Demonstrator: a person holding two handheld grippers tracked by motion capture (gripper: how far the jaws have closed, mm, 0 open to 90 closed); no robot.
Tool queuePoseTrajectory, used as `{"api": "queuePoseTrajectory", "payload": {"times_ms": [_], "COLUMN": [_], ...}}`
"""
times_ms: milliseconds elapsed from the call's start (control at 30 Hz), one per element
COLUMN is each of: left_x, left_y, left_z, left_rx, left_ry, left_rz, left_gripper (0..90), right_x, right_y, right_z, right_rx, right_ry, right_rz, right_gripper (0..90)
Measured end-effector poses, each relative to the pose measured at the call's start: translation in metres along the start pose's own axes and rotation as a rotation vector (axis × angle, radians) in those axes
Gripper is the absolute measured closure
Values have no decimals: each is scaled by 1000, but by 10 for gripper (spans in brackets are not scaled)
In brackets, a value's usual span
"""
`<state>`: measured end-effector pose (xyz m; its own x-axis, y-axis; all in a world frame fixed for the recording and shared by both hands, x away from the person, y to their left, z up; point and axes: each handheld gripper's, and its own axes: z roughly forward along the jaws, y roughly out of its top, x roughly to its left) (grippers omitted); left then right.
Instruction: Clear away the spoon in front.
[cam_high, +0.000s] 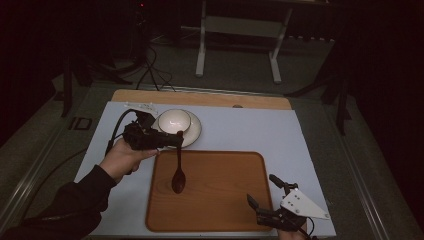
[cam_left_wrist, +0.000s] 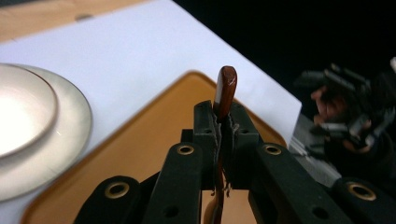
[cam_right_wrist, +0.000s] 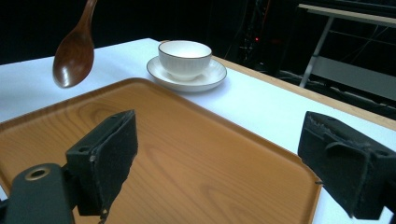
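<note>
A dark wooden spoon (cam_high: 178, 172) hangs bowl-down over the left part of the wooden tray (cam_high: 225, 200). My left gripper (cam_high: 176, 137) is shut on the spoon's handle, whose tip (cam_left_wrist: 226, 91) sticks up between the closed pads. The spoon's bowl (cam_right_wrist: 73, 56) hangs clear above the tray (cam_right_wrist: 196, 163). A white bowl (cam_high: 174, 120) sits on a white saucer (cam_high: 194, 131) just behind the left gripper. My right gripper (cam_high: 261, 191) rests open at the tray's near right corner, its pads (cam_right_wrist: 109, 149) wide apart with nothing between them.
The tray lies on a pale mat (cam_high: 260, 130) covering the table. A person's left hand (cam_high: 122, 157) and dark sleeve come in at the lower left. A metal stand (cam_high: 237, 30) is on the floor beyond the table's far edge.
</note>
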<state>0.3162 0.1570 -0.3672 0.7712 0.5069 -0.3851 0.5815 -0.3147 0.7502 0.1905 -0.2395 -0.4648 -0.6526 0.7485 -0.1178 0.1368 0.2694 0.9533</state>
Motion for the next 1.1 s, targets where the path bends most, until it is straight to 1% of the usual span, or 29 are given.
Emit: {"api": "queuePoseTrajectory", "payload": {"times_ms": [33,67,133,200,267,400,433,467,533,567,600,633,667,733,833,900,933,1000,1067,1100], "left_x": [-1,-1,-1,-1,1,3,4,4,6,6,7,8,8,10,15,17,19,20,22,23], "left_y": [-4,-4,-10,-10,-16,-23,-26,-28,-31,-33,-34,-36,-37,-40,-43,-46,-47,-51,-54,-54], "left_z": [5,5,11,11,18,29,32,35,39,42,44,47,49,53,58,62,65,69,71,72], "left_rx": [33,33,59,59,82,122,137,142,154,164,173,178,181,186,188,200,210,218,211,208], "left_ry": [-10,-10,-19,-19,-26,-25,-34,-32,-46,-42,-49,-60,-52,-57,-58,-56,-65,-58,-71,-67], "left_rz": [6,6,1,1,-11,-16,-23,-25,-37,-39,-45,-55,-53,-56,-78,-89,-92,-100,-117,-123], "left_gripper": [842,842,842,842,842,842,842,842,842,841,842,841,841,840,840,840,840,840,840,840], "right_x": [0,0,0,0,0,0,0,0,0,0,0,0,0,0,0,0,0,0,0,0], "right_y": [0,0,0,0,0,0,0,0,0,0,0,0,0,0,-1,0,0,-1,-1,0], "right_z": [0,0,0,0,0,0,0,0,0,1,1,1,1,1,1,1,1,1,1,0], "right_rx": [1,0,0,0,0,2,1,1,3,4,5,5,5,6,8,7,7,8,6,4], "right_ry": [-1,-1,-1,-1,0,0,0,0,0,1,2,2,4,5,5,5,5,3,0,0], "right_rz": [-1,-1,-1,0,-1,-1,-1,-1,0,1,0,0,0,1,1,-1,0,-1,0,0], "right_gripper": [119,119,119,119,119,119,119,119,119,119,119,119,119,119,120,120,120,120,120,120]}}
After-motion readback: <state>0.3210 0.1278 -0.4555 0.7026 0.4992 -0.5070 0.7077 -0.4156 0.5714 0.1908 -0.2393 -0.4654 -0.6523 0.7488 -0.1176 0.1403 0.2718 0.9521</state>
